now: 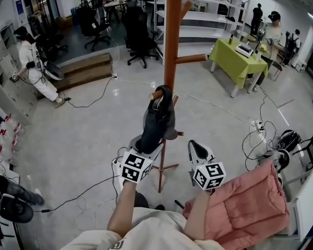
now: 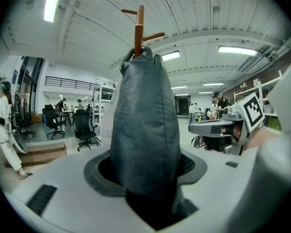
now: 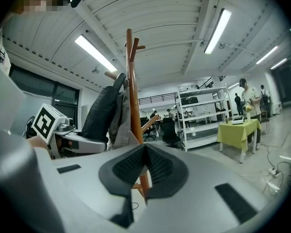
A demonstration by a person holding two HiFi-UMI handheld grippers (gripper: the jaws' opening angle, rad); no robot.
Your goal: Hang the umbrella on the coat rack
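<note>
The left gripper [image 1: 147, 146] has its jaws wide around the fat lower end of the folded umbrella [image 1: 159, 120] and holds it tight. The umbrella stands right beside the coat rack [image 1: 172, 40]. Its long side runs from the gripper up to the rack's low peg [image 1: 154, 95], and its top loop looks to be at that peg. The right gripper [image 1: 197, 149] is closed on nothing and sits farther from the rack, so the left one is nearer.
</note>
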